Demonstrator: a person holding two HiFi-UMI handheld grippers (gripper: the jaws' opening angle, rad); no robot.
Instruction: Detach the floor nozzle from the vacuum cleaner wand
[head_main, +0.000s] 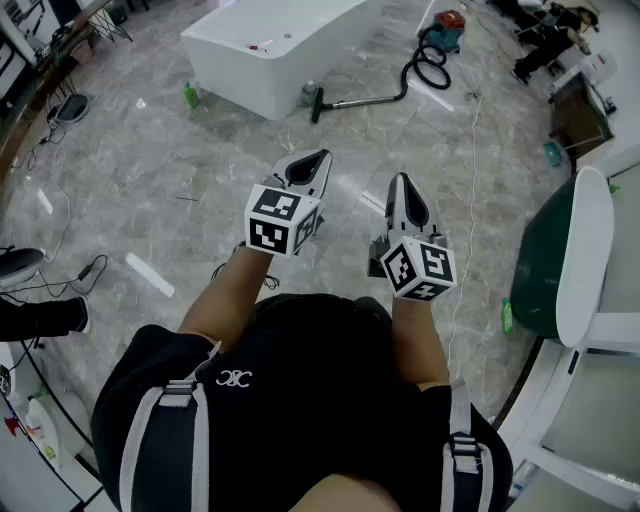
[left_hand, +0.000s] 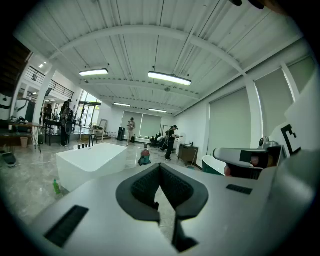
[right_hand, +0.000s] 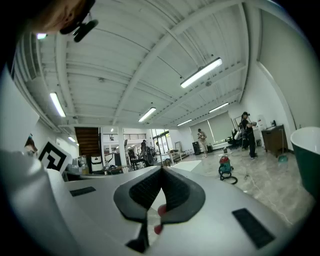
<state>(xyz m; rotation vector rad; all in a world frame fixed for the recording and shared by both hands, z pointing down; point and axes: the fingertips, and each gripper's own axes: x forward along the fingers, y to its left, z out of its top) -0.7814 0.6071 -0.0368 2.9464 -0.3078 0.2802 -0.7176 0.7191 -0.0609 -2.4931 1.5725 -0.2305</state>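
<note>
We hold the left gripper and right gripper with jaws closed and empty. Far off, the floor nozzle sits on its wand.

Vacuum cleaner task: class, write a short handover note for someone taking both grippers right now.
Left gripper: shut, empty, in the air.
Right gripper: shut, empty, beside it.
Vacuum cleaner stands on the floor far ahead; its wand ends in the floor nozzle beside the white bathtub.
Done: nothing; nozzle looks attached.
Left: approach, grip wand and nozzle, pull apart.
</note>
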